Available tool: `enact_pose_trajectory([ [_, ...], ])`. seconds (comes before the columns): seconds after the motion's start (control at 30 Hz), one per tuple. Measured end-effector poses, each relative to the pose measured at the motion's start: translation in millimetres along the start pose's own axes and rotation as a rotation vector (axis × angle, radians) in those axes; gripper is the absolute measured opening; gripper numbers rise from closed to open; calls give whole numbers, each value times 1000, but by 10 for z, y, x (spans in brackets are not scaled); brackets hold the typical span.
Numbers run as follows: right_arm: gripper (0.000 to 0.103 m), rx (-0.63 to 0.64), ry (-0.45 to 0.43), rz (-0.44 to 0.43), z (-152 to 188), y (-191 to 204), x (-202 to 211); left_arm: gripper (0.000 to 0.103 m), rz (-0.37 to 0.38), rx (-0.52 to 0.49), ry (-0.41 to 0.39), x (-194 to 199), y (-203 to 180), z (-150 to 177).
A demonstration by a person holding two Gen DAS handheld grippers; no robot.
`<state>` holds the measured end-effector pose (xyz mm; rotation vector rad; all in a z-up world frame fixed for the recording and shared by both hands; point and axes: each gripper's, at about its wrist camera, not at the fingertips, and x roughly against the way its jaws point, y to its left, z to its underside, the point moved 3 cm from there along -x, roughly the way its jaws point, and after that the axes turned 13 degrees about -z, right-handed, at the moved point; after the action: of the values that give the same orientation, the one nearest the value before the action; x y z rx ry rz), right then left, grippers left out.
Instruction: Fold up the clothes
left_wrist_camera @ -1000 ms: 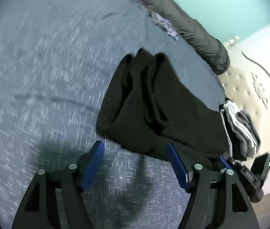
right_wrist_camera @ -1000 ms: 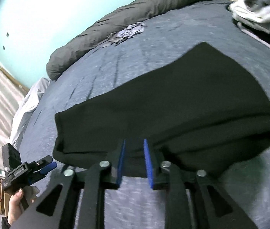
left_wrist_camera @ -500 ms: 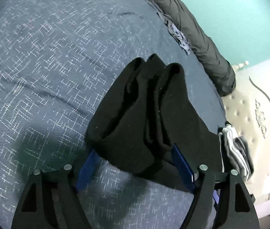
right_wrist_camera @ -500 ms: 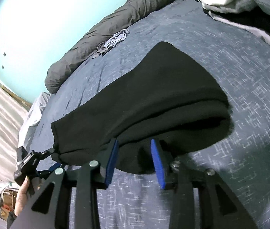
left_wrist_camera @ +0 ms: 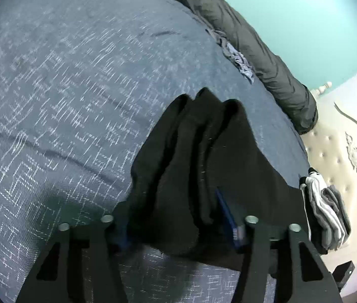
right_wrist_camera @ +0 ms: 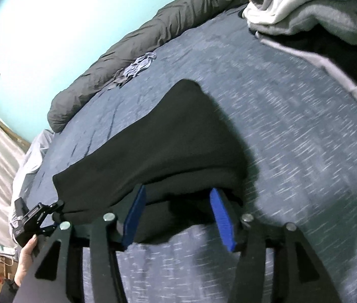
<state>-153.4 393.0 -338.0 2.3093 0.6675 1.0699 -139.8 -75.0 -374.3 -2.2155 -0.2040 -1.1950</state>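
Observation:
A black garment [left_wrist_camera: 203, 151], folded into a long thick strip, lies on the blue patterned bed cover [left_wrist_camera: 64, 101]. My left gripper [left_wrist_camera: 173, 209] straddles its near end. The jaws are closing, and bunched cloth fills the gap against the blue pads [left_wrist_camera: 226, 209]. In the right wrist view the same garment [right_wrist_camera: 165, 139] stretches away to the left. My right gripper [right_wrist_camera: 178, 194] is at its other end with the jaws opening. Its blue pads [right_wrist_camera: 222, 219] stand apart from the cloth edge between them. A hand [right_wrist_camera: 25, 257] holds the left gripper [right_wrist_camera: 34, 217] at the garment's far corner.
A pile of folded grey, white and black clothes [left_wrist_camera: 327, 209] [right_wrist_camera: 304, 12] sits near the cream headboard [left_wrist_camera: 342, 151]. A rolled dark grey duvet [left_wrist_camera: 254, 50] [right_wrist_camera: 153, 38] lines the far side of the bed, with a small crumpled grey cloth [right_wrist_camera: 138, 68] beside it.
My left gripper slid onto the garment's end and its jaws narrowed around it. The right jaws widened from a near-shut pinch on the hem, and the right gripper swung closer to the folded pile.

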Motion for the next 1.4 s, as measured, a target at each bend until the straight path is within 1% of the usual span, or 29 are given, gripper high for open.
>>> enact_pose_trajectory([
  [0.13,57,16,-3,7,-28,-59,56,42,29,-17,-16,91,-55,-30],
  [0.2,57,-11,0,-18,-27,-93,76,38,42,-29,-24,138,-94,-38],
  [0.27,57,-26,9,-62,-31,-79,109,33,59,-40,-31,179,-149,-58],
  [0.33,57,-29,10,-77,-53,-75,173,31,67,-57,-45,220,-223,-89],
  [0.4,57,-50,-12,-102,-87,-98,256,30,70,-77,-64,272,-301,-110],
  [0.43,57,-66,-39,-109,-112,-133,320,29,70,-82,-70,290,-327,-109],
  [0.47,57,-72,-59,-104,-130,-152,364,28,70,-87,-74,305,-352,-111],
  [0.57,58,-73,-104,-45,-162,-260,470,27,75,-96,-79,349,-416,-117],
  [0.73,58,-124,-117,-22,-185,-486,494,25,96,-114,-93,479,-586,-165],
  [0.93,58,-130,-131,-53,-219,-516,529,22,139,-204,-125,674,-1159,-224],
  [1.0,58,-134,-136,-59,-229,-524,544,21,156,-250,-129,723,-1448,-212],
  [1.13,58,-154,-151,-65,-249,-579,588,16,199,-376,-125,745,-2211,-84],
  [1.17,58,-158,-153,-68,-251,-596,599,16,209,-412,-117,720,-2417,-17],
  [1.23,58,-164,-156,-71,-254,-630,618,16,228,-504,-85,567,-2887,222],
  [1.3,58,-168,-155,-76,-255,-659,620,15,236,-571,-39,363,-3195,485],
  [1.33,58,-174,-153,-79,-258,-684,616,14,226,-621,18,155,-3356,709],
  [1.37,58,-180,-151,-79,-254,-712,609,10,214,-654,56,6,-3431,861],
  [1.4,58,-188,-148,-80,-249,-736,598,1,204,-670,83,-90,-3449,974],
])
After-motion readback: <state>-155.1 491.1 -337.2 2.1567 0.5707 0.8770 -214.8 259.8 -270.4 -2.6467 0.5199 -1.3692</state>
